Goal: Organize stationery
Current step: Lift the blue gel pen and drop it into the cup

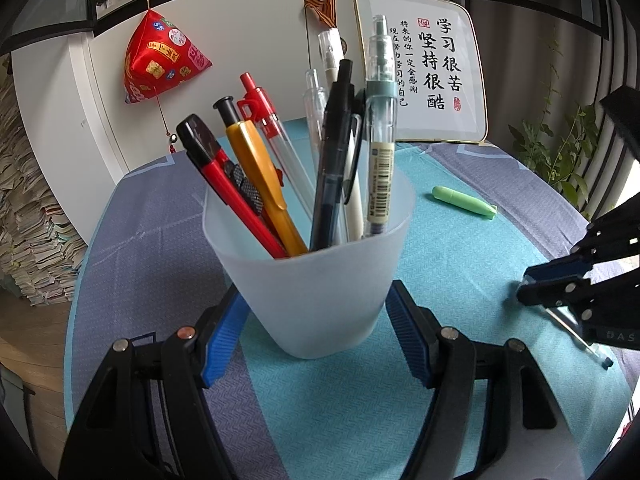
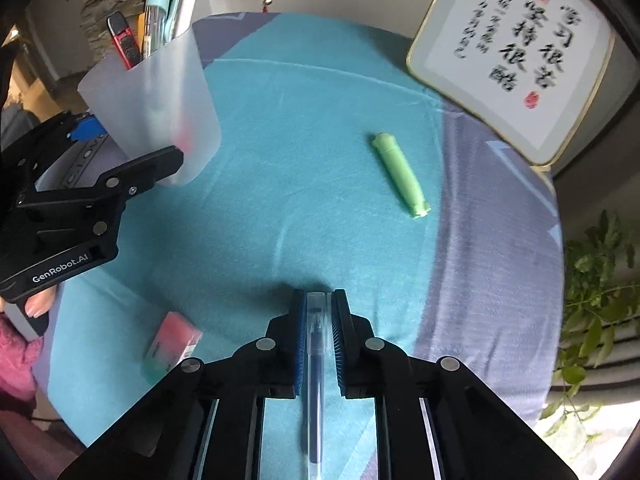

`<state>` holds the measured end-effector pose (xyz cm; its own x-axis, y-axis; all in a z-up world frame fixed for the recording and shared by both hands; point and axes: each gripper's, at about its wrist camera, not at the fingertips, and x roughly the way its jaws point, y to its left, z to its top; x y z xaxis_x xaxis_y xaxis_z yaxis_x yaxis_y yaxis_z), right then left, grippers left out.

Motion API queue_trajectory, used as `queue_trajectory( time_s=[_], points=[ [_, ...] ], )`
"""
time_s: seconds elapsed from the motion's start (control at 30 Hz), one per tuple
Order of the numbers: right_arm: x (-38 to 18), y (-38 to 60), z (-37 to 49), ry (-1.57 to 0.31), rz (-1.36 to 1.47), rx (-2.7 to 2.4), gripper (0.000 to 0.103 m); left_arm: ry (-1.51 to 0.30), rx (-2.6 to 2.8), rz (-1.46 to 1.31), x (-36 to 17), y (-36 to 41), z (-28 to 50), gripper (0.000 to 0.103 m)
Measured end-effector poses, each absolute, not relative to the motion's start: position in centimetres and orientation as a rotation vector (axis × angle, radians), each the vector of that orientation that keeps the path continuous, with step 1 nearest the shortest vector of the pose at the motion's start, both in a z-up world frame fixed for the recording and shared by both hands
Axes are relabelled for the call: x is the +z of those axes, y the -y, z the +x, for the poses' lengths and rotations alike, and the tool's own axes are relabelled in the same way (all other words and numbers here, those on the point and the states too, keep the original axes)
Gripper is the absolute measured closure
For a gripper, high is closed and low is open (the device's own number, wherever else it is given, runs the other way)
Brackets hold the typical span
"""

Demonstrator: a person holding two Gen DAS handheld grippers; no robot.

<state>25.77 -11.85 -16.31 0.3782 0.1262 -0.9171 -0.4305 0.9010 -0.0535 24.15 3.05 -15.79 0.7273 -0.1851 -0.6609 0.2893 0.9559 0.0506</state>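
Note:
A frosted plastic cup (image 1: 312,280) holds several pens and a red utility knife. It stands on the teal cloth, and my left gripper (image 1: 316,300) is shut on its lower half, one blue pad on each side. In the right wrist view the same cup (image 2: 160,92) is at upper left. My right gripper (image 2: 319,296) points steeply down over the cloth, shut on a clear pen (image 2: 316,360) with dark ink that lies along its fingers. That gripper (image 1: 524,286) and its pen (image 1: 576,336) also show at the right edge of the left wrist view. A green highlighter (image 2: 400,176) lies loose beyond it.
A pink-and-green eraser (image 2: 172,344) lies near the left hand (image 2: 36,304). A framed calligraphy plaque (image 2: 512,64) leans at the table's far right edge, with a leafy plant (image 2: 596,280) past it. A red ornament (image 1: 160,60) hangs on the cabinet behind.

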Motion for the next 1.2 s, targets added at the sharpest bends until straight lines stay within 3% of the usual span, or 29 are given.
queue_trajectory(
  time_s=[0.3,0.73,0.93,1.2],
  points=[
    [-6.6,13.9,23.8,-0.896,-0.085,0.337,0.09,-0.712,-0.264,0.152,-15.9,-3.1,24.1,0.034],
    [3.8,9.8,23.2,-0.651,-0.016,0.497,0.09,-0.712,-0.264,0.152,-15.9,-3.1,24.1,0.034],
    [6.0,6.8,24.0,-0.596,-0.05,0.561,0.09,-0.716,-0.266,0.15,-16.0,-3.0,24.1,0.034],
    [2.9,4.3,26.3,-0.67,-0.079,0.597,0.09,-0.717,-0.265,0.152,-16.0,-3.0,24.1,0.034]
  ],
)
